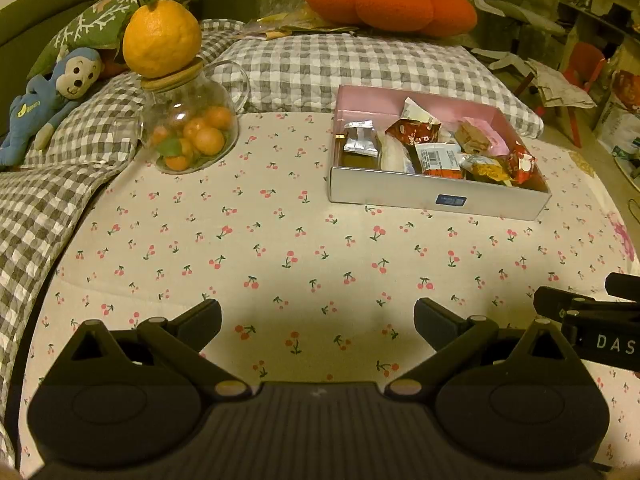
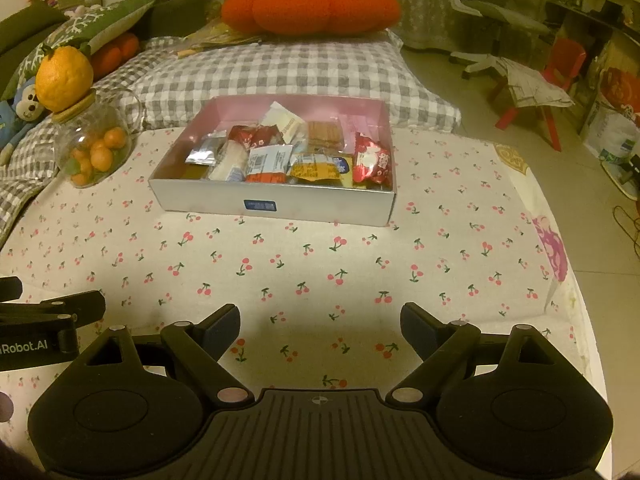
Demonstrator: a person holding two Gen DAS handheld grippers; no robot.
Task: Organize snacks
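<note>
The cherry-print cream bedspread [image 2: 320,264] filled both views. On it, in the upper middle of the right wrist view, sat the shallow silver cardboard box with a pink lining [image 2: 276,204], its long axis across the frame, full of wrapped snack packets [image 2: 280,156]. The right gripper [image 2: 320,328] faced it squarely; the left gripper [image 1: 318,320] saw it toward the upper right. Both stood spread and empty, well apart from the box.
</note>
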